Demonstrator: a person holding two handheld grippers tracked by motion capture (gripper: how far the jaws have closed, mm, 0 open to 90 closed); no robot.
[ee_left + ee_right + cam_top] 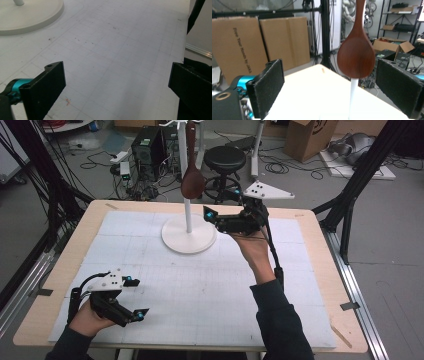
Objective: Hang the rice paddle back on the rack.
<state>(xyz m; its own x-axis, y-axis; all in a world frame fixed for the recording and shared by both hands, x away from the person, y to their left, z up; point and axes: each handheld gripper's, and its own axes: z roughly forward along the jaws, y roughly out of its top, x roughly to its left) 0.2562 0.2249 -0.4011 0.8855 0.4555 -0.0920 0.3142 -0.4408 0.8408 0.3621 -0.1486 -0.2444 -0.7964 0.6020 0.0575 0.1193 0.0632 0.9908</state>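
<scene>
1. I see a smooth, dark wooden spoon (192,175) hanging from a white stand (188,236), long axis vertical, oval bowl lowest.
2. My right gripper (212,216) has its foam-padded jaws wide, nothing between them; the spoon hangs just beyond, apart.
3. My left gripper (136,296) rests wide open near the gridded mat's (210,290) front-left corner, well apart.

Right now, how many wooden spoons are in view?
1. A dark wooden spoon hangs bowl-down from the white stand at the far middle of the table, just ahead of the open right gripper. No others visible.
</scene>
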